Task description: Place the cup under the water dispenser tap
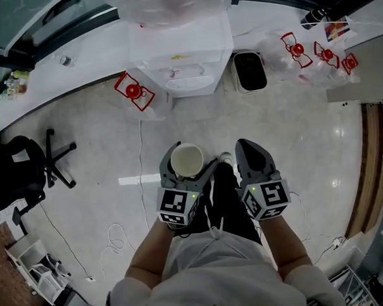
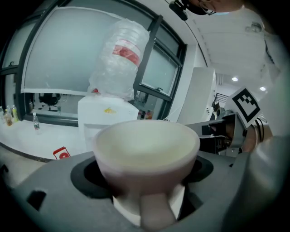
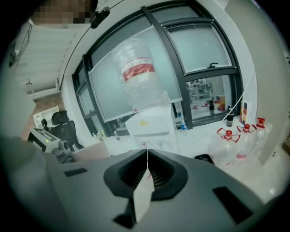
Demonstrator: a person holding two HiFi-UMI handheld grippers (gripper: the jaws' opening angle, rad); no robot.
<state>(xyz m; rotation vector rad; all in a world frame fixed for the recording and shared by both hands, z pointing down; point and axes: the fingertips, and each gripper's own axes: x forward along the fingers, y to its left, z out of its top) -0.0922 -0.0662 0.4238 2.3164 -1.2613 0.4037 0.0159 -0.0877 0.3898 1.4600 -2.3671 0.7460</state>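
Far to the left of the water dispenser an office chair stands well out of the way. A clear jug with a red cap lies just beside the dispenser's left side. From there a thin cable trails across the floor toward the person.

The person faces the dispenser from well back. The left gripper has its fingers clenched round the body of a pale cup. The cup is upright, mouth up, roughly in line with the dispenser's front, and its handle points back at the person. Further right, the right gripper carries nothing, and its fingers are pressed together tip to tip.

The cup looks like glazed ceramic to me: stiff, with some weight, smooth enough to slip and apt to chip if knocked against the dispenser. It appears empty, so there is nothing to spill. Holding it around the body below the rim seems sound, and it leaves the handle clear.

The way straight ahead to the dispenser is open. A black bin stands just beside the dispenser's right side, with more red-capped jugs beyond it. I'd guess the tight spot is the recess under the taps, where the rim must pass below the taps without touching them.
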